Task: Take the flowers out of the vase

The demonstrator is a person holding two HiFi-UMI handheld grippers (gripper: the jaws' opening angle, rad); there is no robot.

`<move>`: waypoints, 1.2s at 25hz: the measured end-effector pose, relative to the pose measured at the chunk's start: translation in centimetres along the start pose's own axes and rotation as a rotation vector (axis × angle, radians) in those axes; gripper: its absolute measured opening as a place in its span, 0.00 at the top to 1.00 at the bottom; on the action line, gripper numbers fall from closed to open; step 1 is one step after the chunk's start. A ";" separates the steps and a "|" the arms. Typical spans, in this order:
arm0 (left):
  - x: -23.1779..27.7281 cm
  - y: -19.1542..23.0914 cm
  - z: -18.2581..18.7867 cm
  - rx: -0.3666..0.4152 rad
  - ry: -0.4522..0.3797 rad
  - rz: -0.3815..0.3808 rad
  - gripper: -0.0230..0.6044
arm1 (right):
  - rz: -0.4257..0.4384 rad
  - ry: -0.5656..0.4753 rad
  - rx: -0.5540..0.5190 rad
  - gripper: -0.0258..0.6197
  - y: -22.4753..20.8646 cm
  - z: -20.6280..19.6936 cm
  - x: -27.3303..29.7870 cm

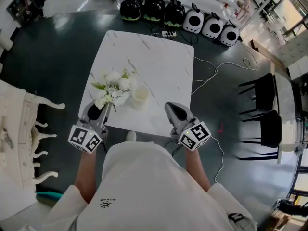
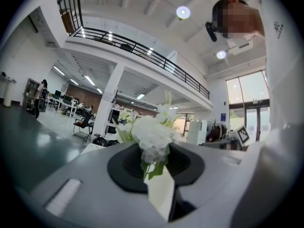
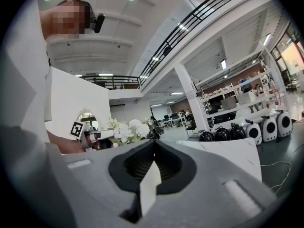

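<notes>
A bunch of white flowers (image 1: 114, 90) with green leaves hangs level over the white marble table (image 1: 159, 66), clear of the vase. My left gripper (image 1: 103, 109) is shut on its stems at the table's front left. In the left gripper view the blooms (image 2: 152, 132) fill the space just past the jaws, and the stems and leaves run down between them. The white vase (image 1: 140, 96) stands upright just right of the flowers, nothing showing in it. My right gripper (image 1: 172, 107) hovers at the front right edge, shut and holding nothing (image 3: 151, 167); its view shows the flowers (image 3: 127, 130) at the left.
Black pods (image 1: 154, 8) and white pods (image 1: 212, 28) line the floor behind the table, with a power strip (image 1: 168, 33) and cables (image 1: 216, 69). Black chairs (image 1: 264, 95) stand at the right and white ornate furniture (image 1: 24, 129) at the left. A small white object (image 1: 131, 136) sits by the front edge.
</notes>
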State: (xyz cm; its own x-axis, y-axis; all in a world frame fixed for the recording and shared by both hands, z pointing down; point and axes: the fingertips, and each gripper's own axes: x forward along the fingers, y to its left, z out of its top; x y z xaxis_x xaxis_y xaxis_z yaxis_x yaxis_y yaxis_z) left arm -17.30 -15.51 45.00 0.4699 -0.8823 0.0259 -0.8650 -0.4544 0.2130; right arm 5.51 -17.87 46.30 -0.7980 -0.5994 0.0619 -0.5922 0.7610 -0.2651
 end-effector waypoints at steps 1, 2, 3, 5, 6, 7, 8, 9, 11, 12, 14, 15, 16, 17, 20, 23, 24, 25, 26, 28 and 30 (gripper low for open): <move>0.0 0.0 -0.1 -0.002 0.001 0.001 0.85 | 0.000 -0.001 0.000 0.96 0.0 0.0 0.0; 0.1 0.0 -0.2 -0.004 0.002 0.003 0.85 | -0.001 -0.002 -0.001 0.96 0.0 0.1 0.0; 0.1 0.1 -0.3 -0.007 0.004 0.007 0.85 | -0.002 -0.002 -0.001 0.96 -0.1 0.0 -0.1; 0.1 0.1 -0.6 -0.011 0.008 0.014 0.85 | -0.004 -0.002 -0.002 0.96 -0.1 0.0 -0.2; 0.1 0.2 -0.8 -0.011 0.011 0.015 0.85 | -0.005 -0.002 -0.002 0.96 -0.2 0.0 -0.3; 0.1 0.3 -0.9 -0.012 0.014 0.017 0.85 | -0.006 0.000 -0.003 0.96 -0.2 0.0 -0.3; 0.1 0.3 -1.1 -0.014 0.017 0.020 0.85 | -0.007 0.002 -0.006 0.96 -0.2 0.0 -0.4; 0.1 0.4 -1.3 -0.016 0.021 0.023 0.85 | -0.009 0.004 -0.009 0.96 -0.2 0.0 -0.4; 0.0 0.5 -1.5 -0.015 0.029 0.027 0.85 | -0.012 0.008 -0.013 0.96 -0.2 -0.1 -0.6; 0.0 0.6 -1.6 -0.015 0.032 0.029 0.85 | -0.014 0.009 -0.013 0.96 -0.3 -0.1 -0.6; 0.0 0.7 -1.8 -0.016 0.035 0.035 0.85 | -0.018 0.009 -0.015 0.96 -0.4 -0.2 -0.7; 0.0 0.8 -1.9 -0.018 0.037 0.039 0.85 | -0.020 0.008 -0.016 0.96 -0.4 -0.2 -0.7; 0.0 0.9 -2.1 -0.020 0.039 0.045 0.85 | -0.022 0.007 -0.016 0.96 -0.5 -0.1 -0.8; 0.0 0.9 -2.2 -0.022 0.042 0.051 0.85 | -0.024 0.006 -0.016 0.96 -0.6 -0.1 -0.9; -0.1 1.2 -2.5 -0.022 0.051 0.065 0.85 | -0.028 0.003 -0.017 0.96 -0.7 0.2 -1.0; -0.2 1.4 -2.8 -0.024 0.056 0.072 0.85 | -0.027 0.004 -0.017 0.96 -0.8 0.1 -1.0; -0.2 1.4 -2.8 -0.024 0.058 0.073 0.85 | -0.026 0.005 -0.017 0.96 -0.8 0.1 -0.9; -0.3 1.5 -2.8 -0.025 0.060 0.075 0.85 | -0.027 0.006 -0.018 0.96 -0.7 0.2 -0.9; -0.4 1.5 -2.9 -0.025 0.061 0.077 0.85 | -0.028 0.006 -0.020 0.96 -0.7 0.3 -0.9; -0.5 1.7 -2.8 -0.026 0.060 0.082 0.85 | -0.029 0.005 -0.022 0.96 -0.6 0.4 -0.9; -0.7 1.8 -2.8 -0.027 0.061 0.085 0.85 | -0.031 0.005 -0.024 0.96 -0.6 0.4 -0.9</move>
State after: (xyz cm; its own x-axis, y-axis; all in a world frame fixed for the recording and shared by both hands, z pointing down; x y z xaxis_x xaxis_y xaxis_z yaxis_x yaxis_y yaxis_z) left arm -18.71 -15.39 48.12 0.4058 -0.9080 0.1038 -0.8974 -0.3744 0.2335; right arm 6.64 -17.93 45.99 -0.7796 -0.6219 0.0743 -0.6192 0.7477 -0.2398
